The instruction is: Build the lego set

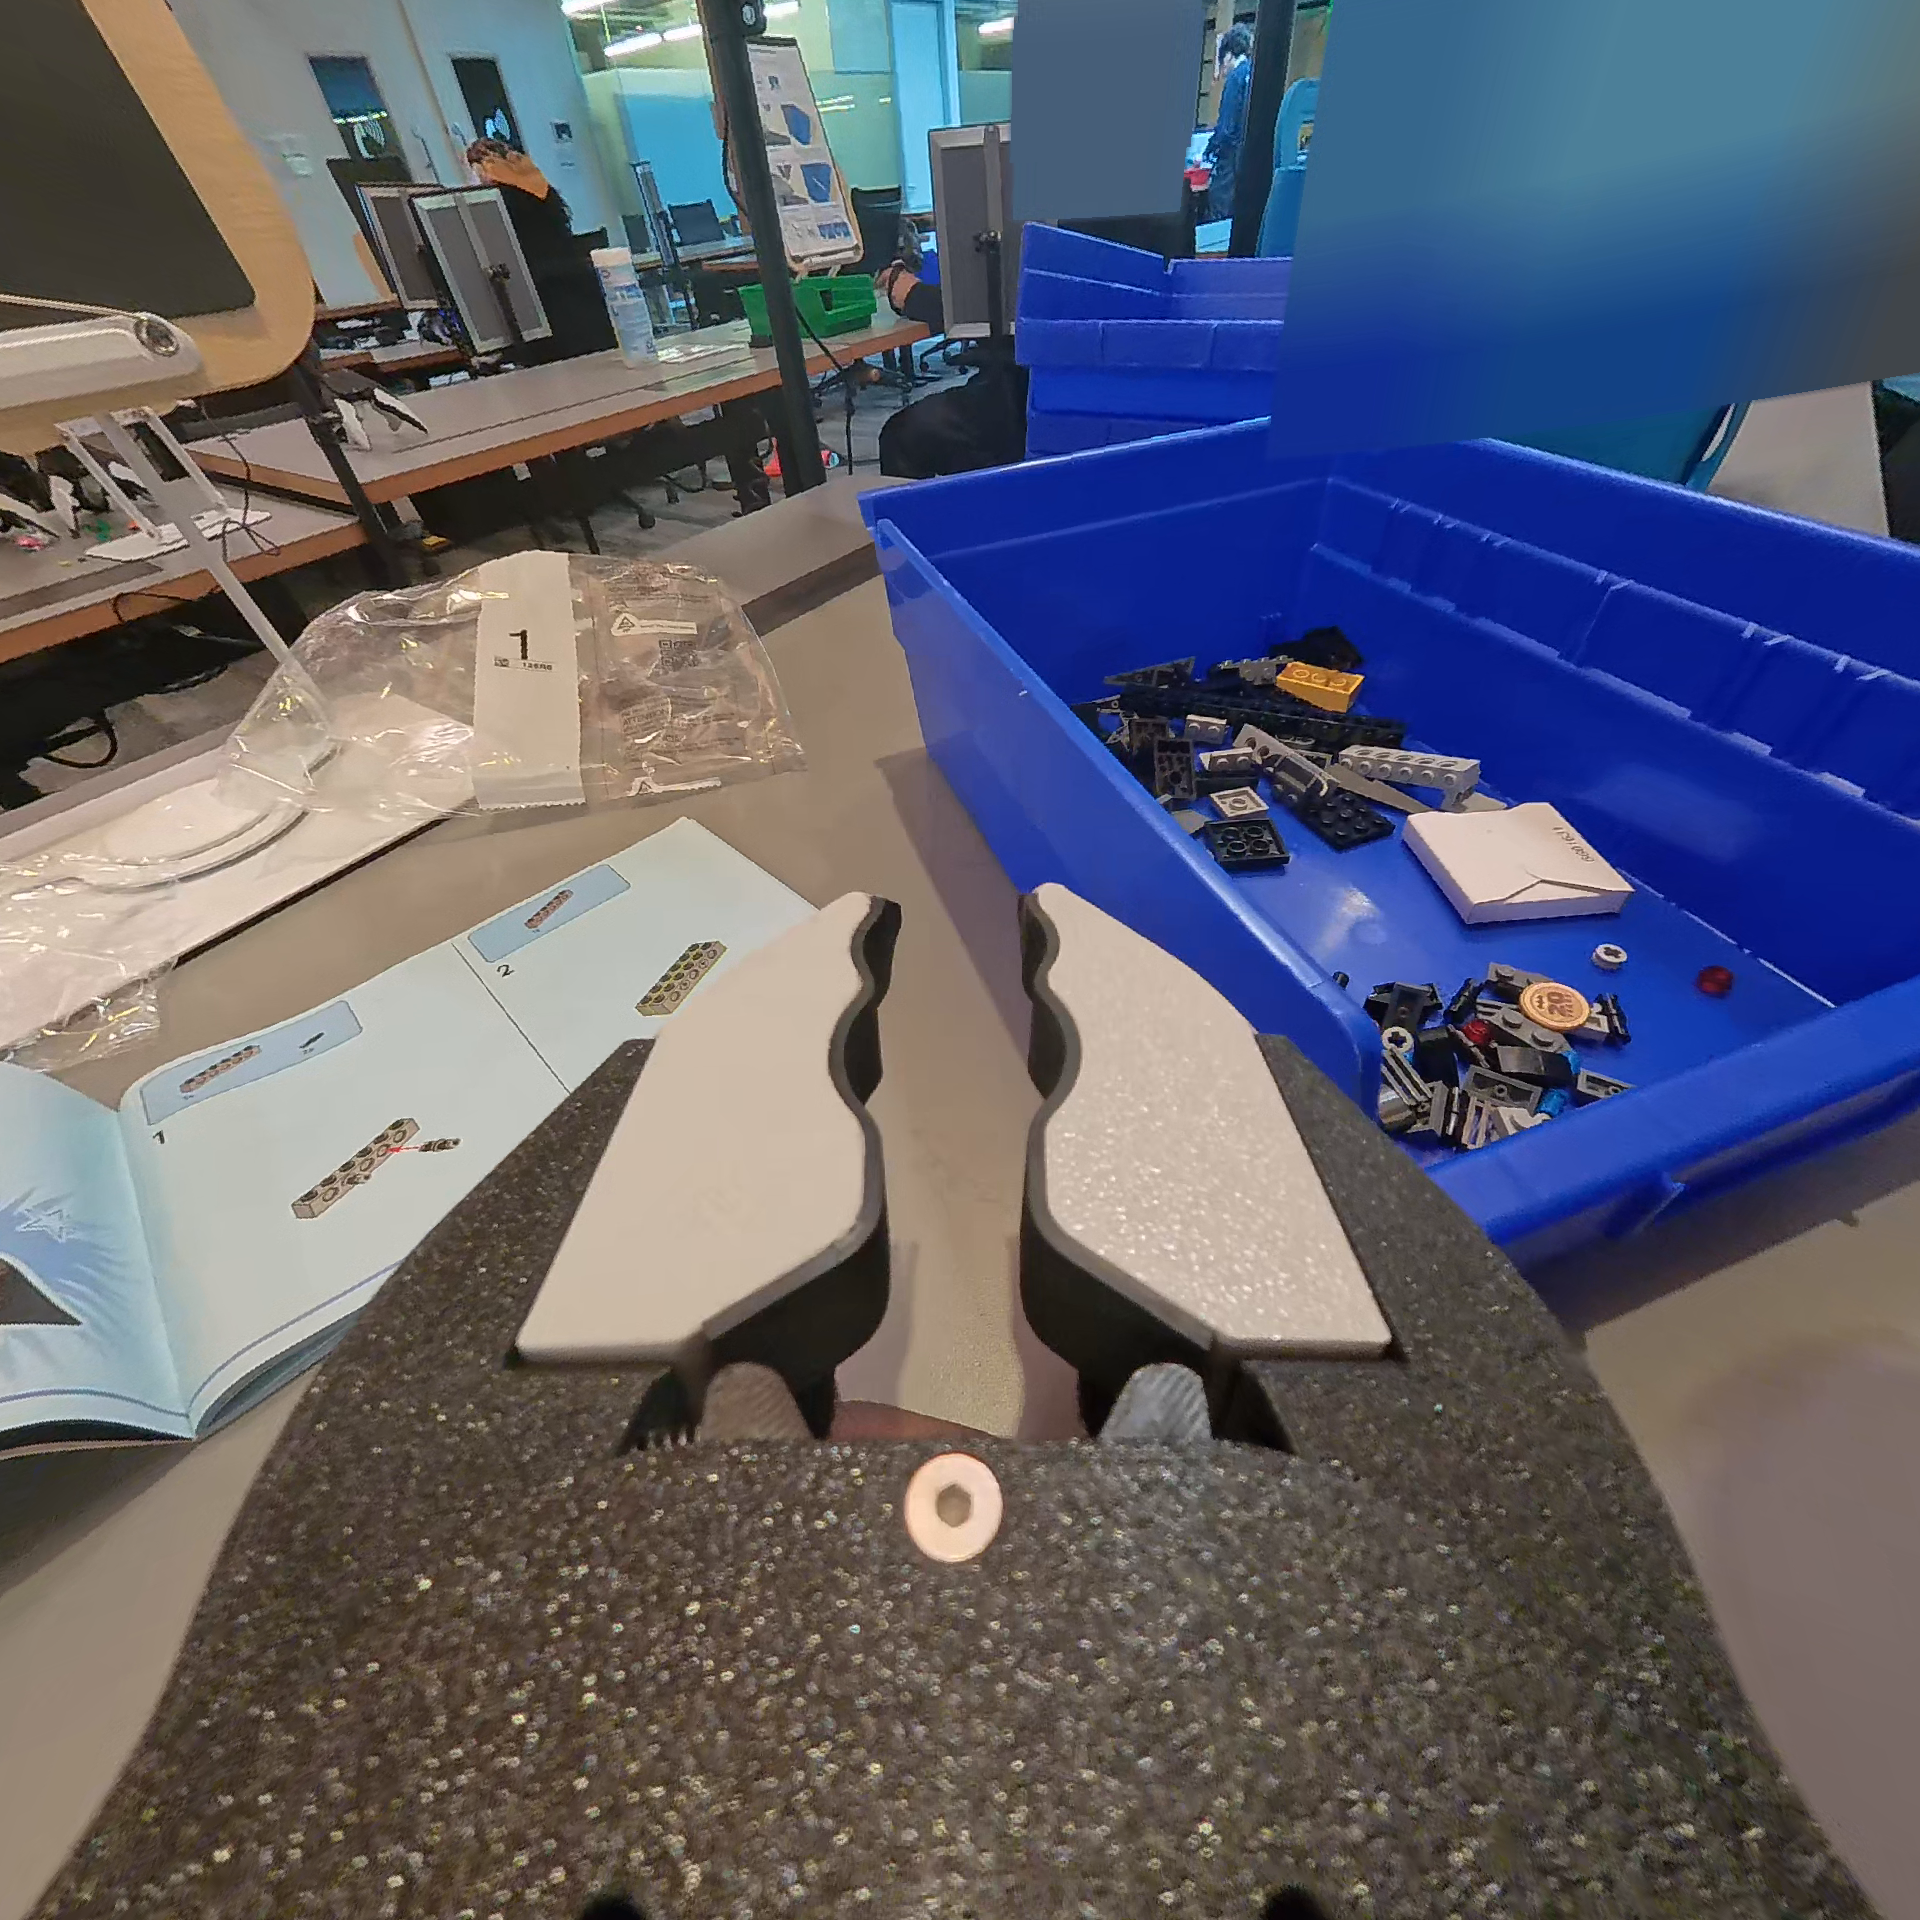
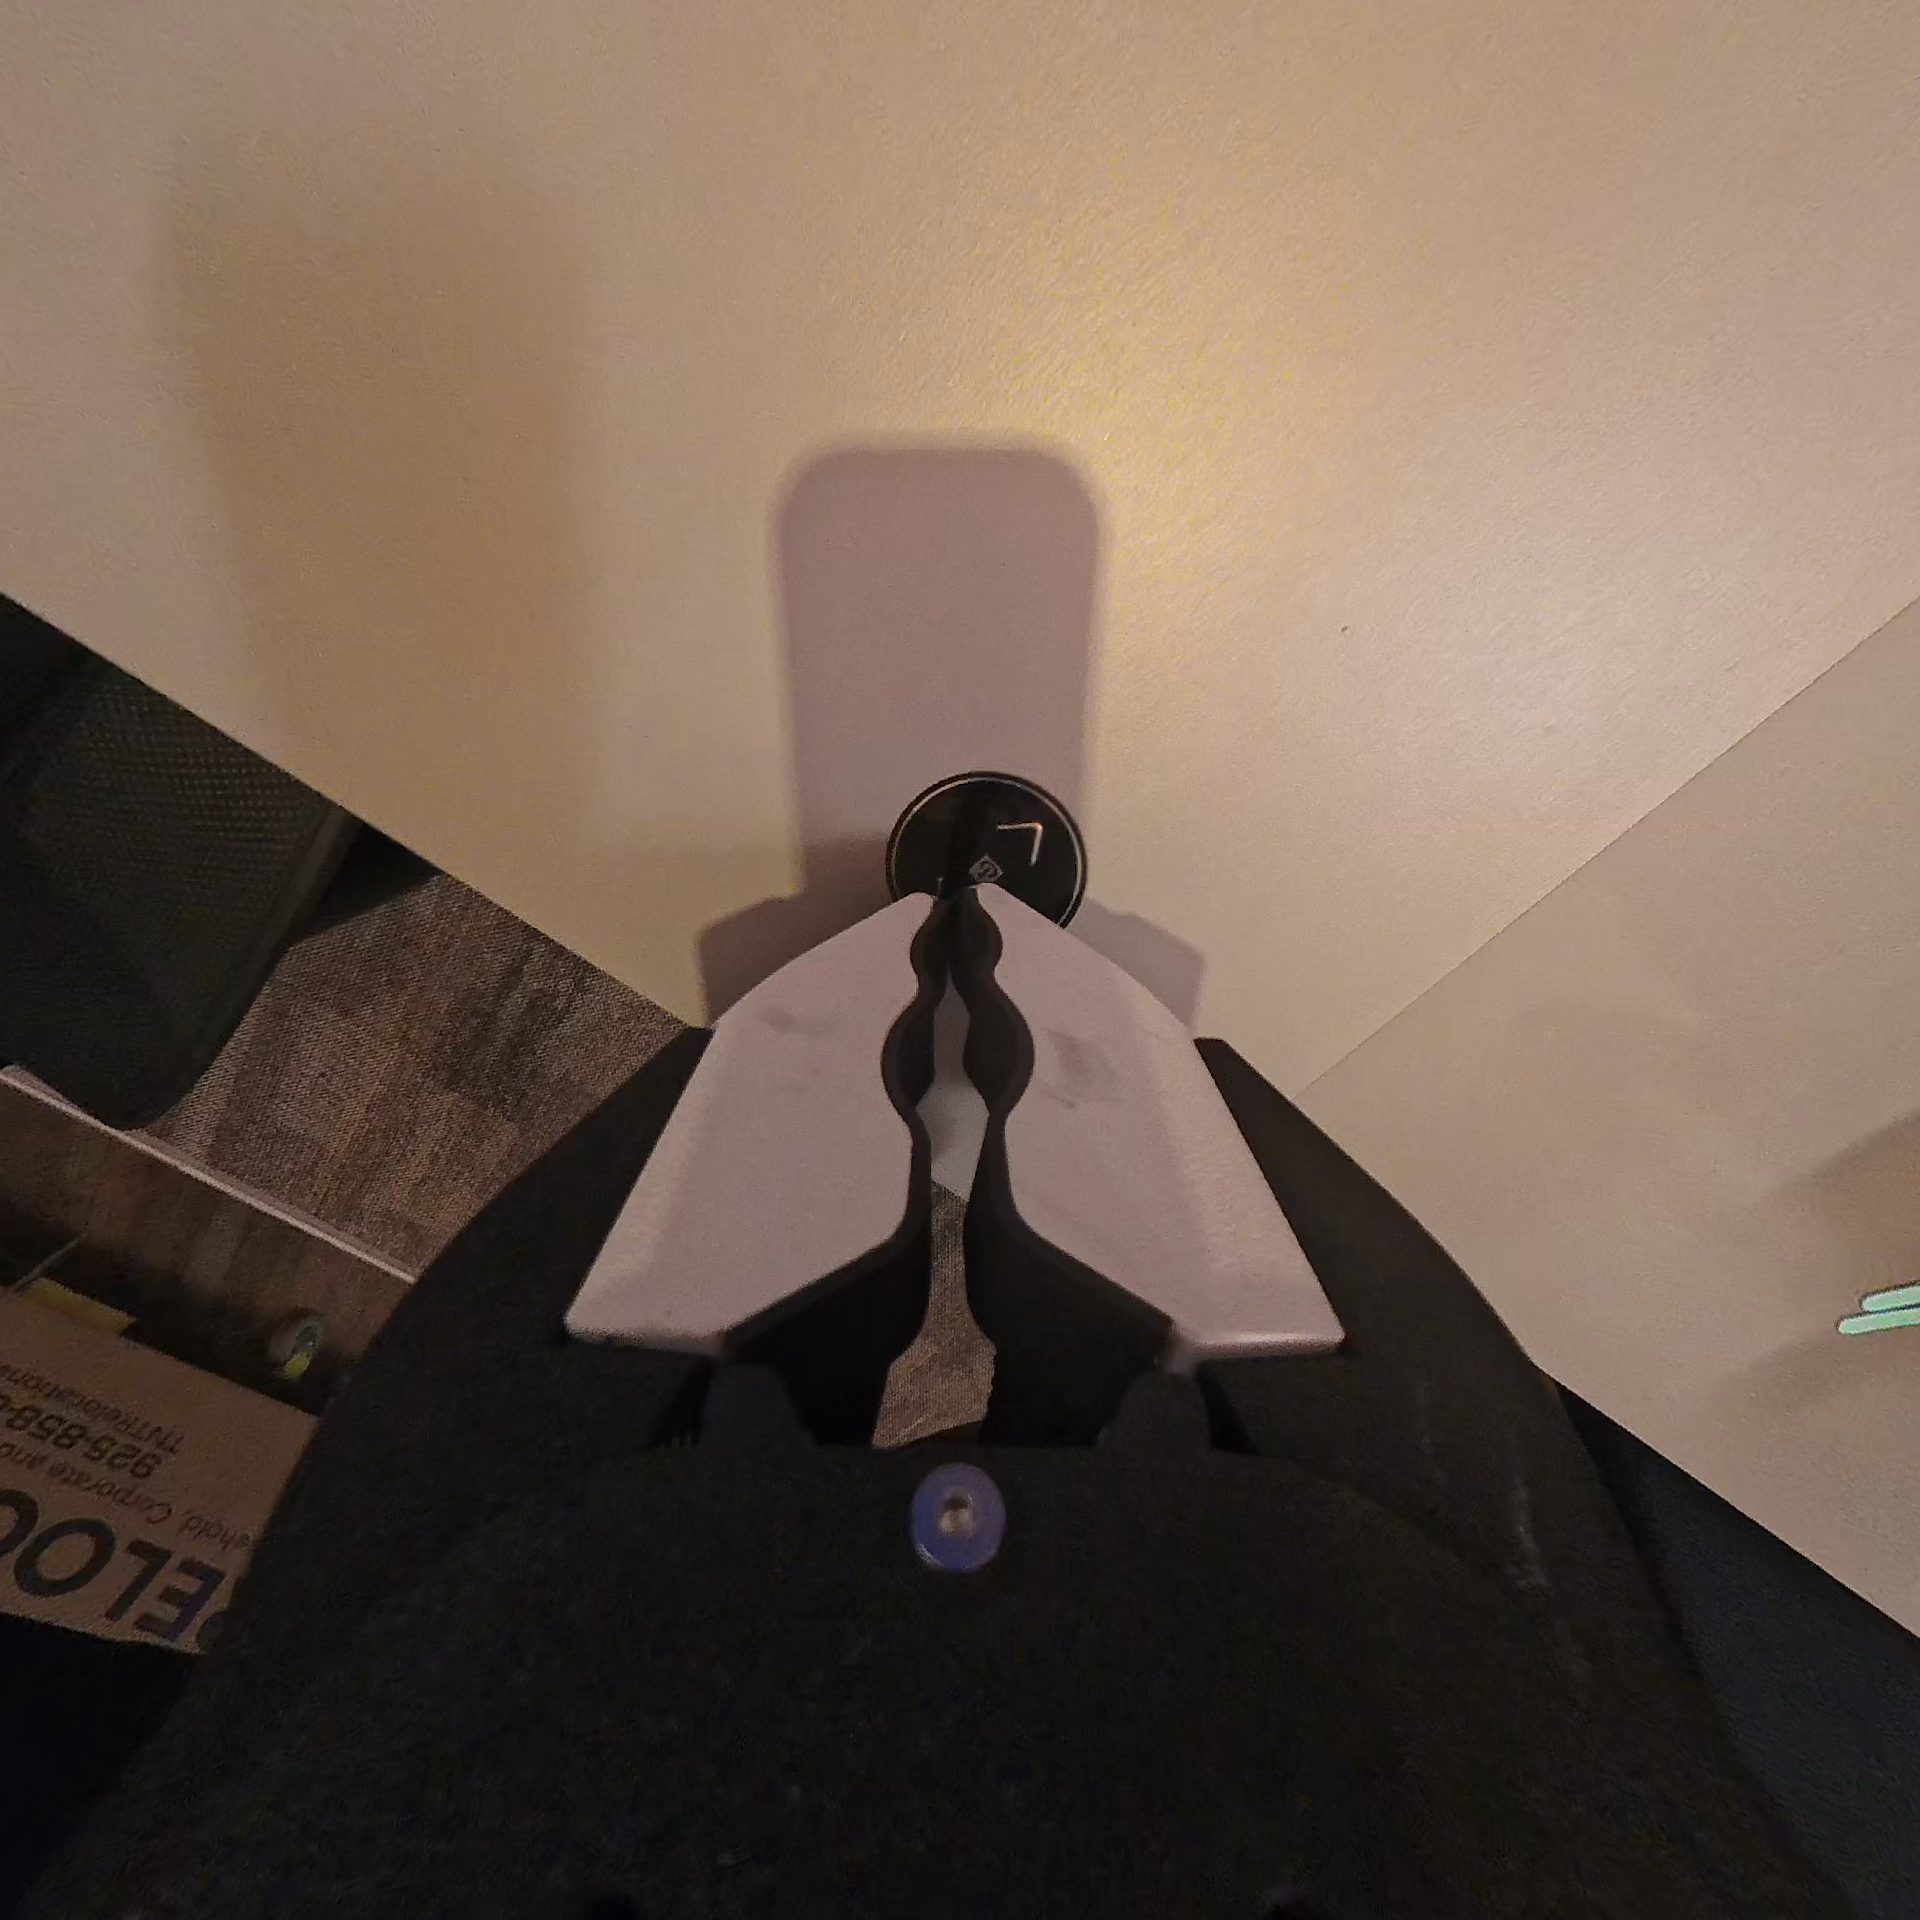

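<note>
Left wrist view – blue bin (image 1: 1039, 727), booklet (image 1: 364, 1039), plastic bags (image 1: 623, 665)

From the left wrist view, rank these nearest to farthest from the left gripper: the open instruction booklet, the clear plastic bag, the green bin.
1. Instruction booklet: on the table just left of the left gripper.
2. Clear plastic bag: farther ahead on the left.
3. Green bin: on a distant desk behind.

Left gripper (image 1: 958, 914) hangs level with its two fingers (image 1: 769, 1049) parted, nothing between them. Right gripper (image 2: 956, 902) has its wavy pads (image 2: 982, 997) closed tight together at the tips.
</note>
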Available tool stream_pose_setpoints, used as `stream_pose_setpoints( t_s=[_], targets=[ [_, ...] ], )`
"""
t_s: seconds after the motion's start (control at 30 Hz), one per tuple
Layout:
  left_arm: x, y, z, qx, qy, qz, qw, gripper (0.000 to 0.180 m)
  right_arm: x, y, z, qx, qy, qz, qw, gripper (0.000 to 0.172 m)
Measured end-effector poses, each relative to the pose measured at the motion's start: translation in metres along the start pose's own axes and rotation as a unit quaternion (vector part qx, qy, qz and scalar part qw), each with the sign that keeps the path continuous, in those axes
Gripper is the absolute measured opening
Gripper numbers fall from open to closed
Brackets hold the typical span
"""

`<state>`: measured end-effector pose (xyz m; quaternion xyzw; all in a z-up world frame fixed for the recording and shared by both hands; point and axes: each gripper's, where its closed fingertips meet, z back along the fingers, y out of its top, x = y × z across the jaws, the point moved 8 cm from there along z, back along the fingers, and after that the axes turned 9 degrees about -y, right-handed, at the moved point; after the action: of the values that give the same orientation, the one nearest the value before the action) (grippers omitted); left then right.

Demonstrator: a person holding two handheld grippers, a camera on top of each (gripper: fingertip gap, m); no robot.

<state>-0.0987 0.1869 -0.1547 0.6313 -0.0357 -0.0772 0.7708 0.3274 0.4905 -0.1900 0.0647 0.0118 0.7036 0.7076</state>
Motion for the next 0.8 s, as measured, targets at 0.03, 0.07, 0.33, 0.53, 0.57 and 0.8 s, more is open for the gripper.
stream_pose_setpoints(
  t_s=[0.03, 0.07, 0.33, 0.53, 0.57, 0.8],
  targets=[
    [-0.0001, -0.0002, -0.0002, -0.001, -0.001, 0.0, 1.0, 0.024, 0.0, 0.0003, -0.0002, -0.001, 0.0, 0.0, 1.0, 0.0],
    [-0.0001, -0.0004, -0.0005, -0.001, -0.002, 0.001, 1.0, 0.024, -0.0001, 0.0005, -0.0002, -0.003, 0.001, -0.001, 1.0, 0.0],
    [-0.0007, -0.0014, -0.0005, 0.0, -0.002, 0.005, 1.0, 0.024, -0.003, 0.004, -0.0005, -0.017, 0.006, 0.002, 1.0, 0.0],
    [0.0, -0.0023, -0.0008, 0.0, -0.003, 0.002, 1.0, 0.024, -0.0016, 0.0049, -0.001, -0.034, 0.015, 0.0, 0.999, 0.0],
    [0.0002, -0.0025, -0.0009, -0.001, -0.003, 0.002, 1.0, 0.024, -0.0014, 0.0051, -0.0011, -0.036, 0.016, 0.0, 0.999, 0.0],
    [0.0008, -0.0038, -0.0016, -0.003, -0.003, -0.001, 1.0, 0.024, -0.0006, 0.0075, -0.0017, -0.051, 0.022, -0.001, 0.998, 0.0]
  ],
)
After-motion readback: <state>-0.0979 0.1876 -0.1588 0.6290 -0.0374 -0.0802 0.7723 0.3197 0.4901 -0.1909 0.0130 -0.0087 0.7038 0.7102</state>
